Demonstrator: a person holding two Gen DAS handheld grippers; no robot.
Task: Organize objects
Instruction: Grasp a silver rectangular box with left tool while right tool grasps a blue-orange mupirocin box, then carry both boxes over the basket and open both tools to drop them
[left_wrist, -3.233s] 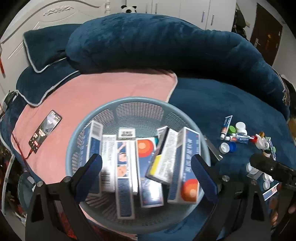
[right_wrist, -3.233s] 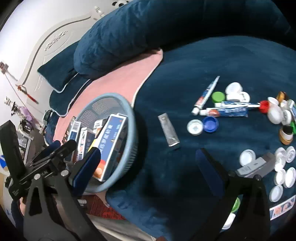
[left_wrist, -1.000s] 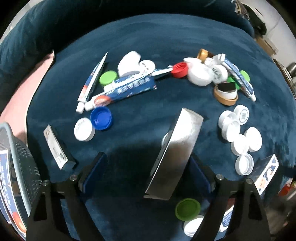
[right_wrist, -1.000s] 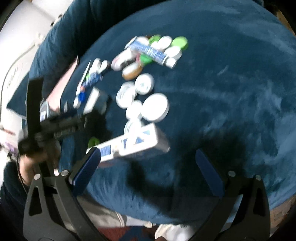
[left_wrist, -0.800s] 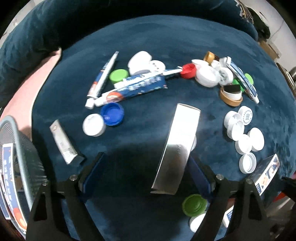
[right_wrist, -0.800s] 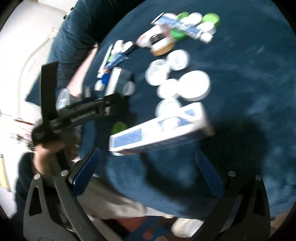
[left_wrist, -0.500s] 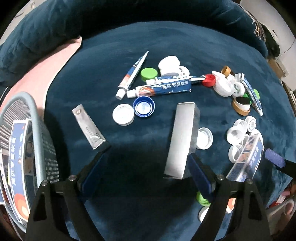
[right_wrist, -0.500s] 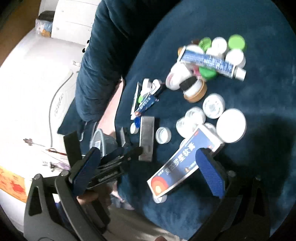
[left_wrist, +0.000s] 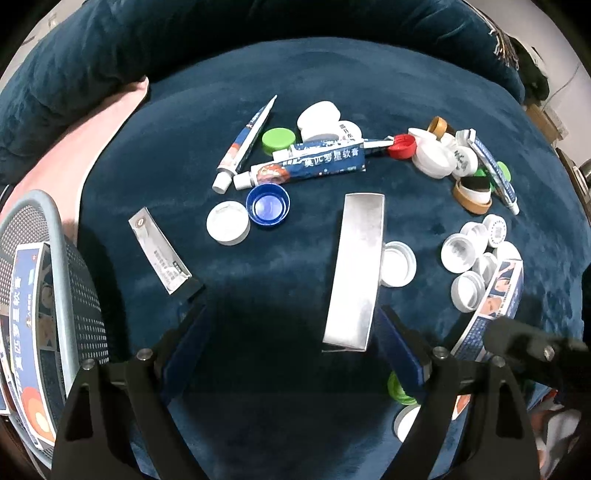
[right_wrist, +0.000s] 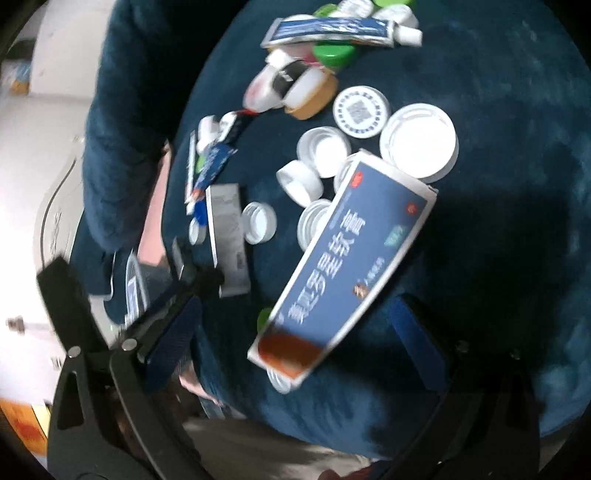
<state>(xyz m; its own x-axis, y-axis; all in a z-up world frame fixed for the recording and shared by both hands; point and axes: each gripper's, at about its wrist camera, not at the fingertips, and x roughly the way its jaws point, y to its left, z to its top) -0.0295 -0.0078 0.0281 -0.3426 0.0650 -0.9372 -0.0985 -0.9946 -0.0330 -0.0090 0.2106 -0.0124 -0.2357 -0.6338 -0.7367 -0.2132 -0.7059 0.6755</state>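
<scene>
A silver box (left_wrist: 356, 266) lies on the dark blue blanket (left_wrist: 295, 92) just ahead of my left gripper (left_wrist: 291, 343), which is open and empty. A blue ointment box (right_wrist: 343, 266) lies between the open jaws of my right gripper (right_wrist: 291, 336), resting on white caps (right_wrist: 325, 151). The same box shows at the right edge of the left wrist view (left_wrist: 495, 299). A grey basket (left_wrist: 66, 266) with several boxes stands at the far left. The silver box also shows in the right wrist view (right_wrist: 227, 240).
Ointment tubes (left_wrist: 306, 166), a small silver box (left_wrist: 159, 254), and many white, green, blue and red caps (left_wrist: 267, 203) are scattered on the blanket. A pink towel (left_wrist: 74, 140) lies at the left. The right gripper's arm (left_wrist: 532, 347) reaches in at lower right.
My left gripper has pulled back from the silver box, which now lies flat. My right gripper has swung and closed in on the blue ointment box, which now sits between its fingers.
</scene>
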